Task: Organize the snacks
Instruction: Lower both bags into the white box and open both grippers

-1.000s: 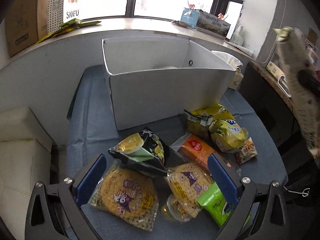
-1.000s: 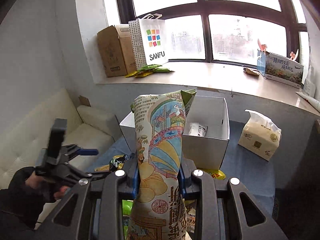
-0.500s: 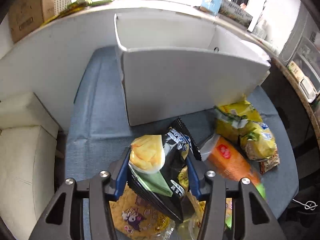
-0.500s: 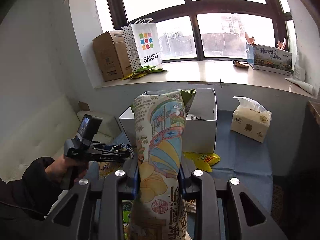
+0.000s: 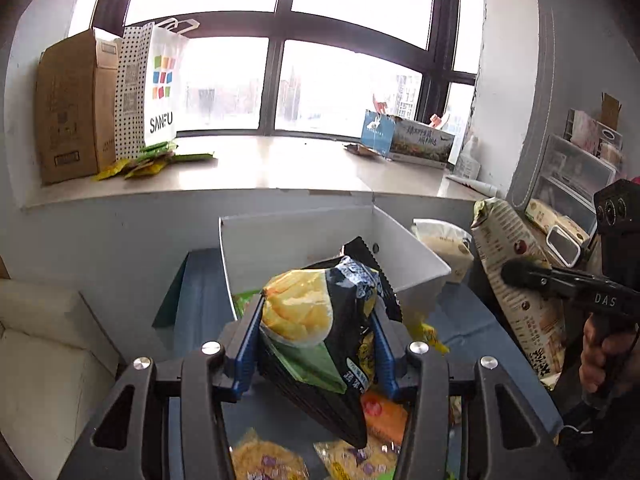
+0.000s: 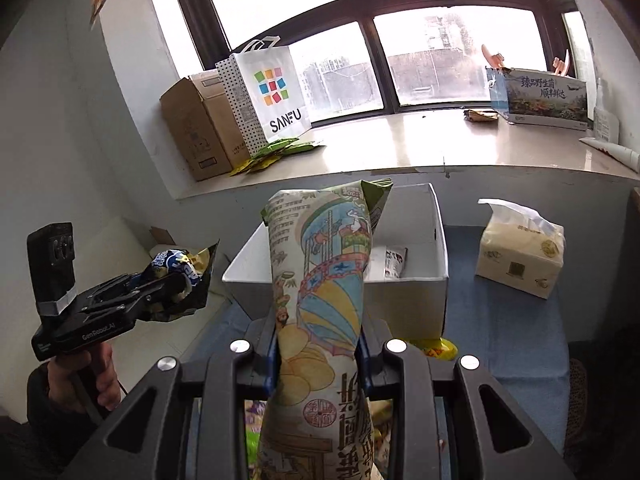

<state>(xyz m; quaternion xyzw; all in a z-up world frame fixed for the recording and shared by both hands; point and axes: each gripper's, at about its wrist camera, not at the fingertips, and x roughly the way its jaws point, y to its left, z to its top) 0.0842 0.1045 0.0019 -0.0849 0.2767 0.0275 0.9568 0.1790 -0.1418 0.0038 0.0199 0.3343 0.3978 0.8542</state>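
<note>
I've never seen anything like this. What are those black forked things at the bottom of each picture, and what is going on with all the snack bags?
No robot here: a person holds a hand-held gripper in each hand, a two-fingered clamp with a wide-angle camera looking along its fingers. One picture comes from each camera, so each shows its own fingers at the bottom and the other tool off to the side.

The left hand-held gripper is shut on a black and yellow chip bag, raised above the blue table. The right hand-held gripper is shut on a tall illustrated snack bag, held upright.

Ahead stands an open white box with a small packet inside, and a tissue pack beside it. More snack packets lie on the table below.
</note>
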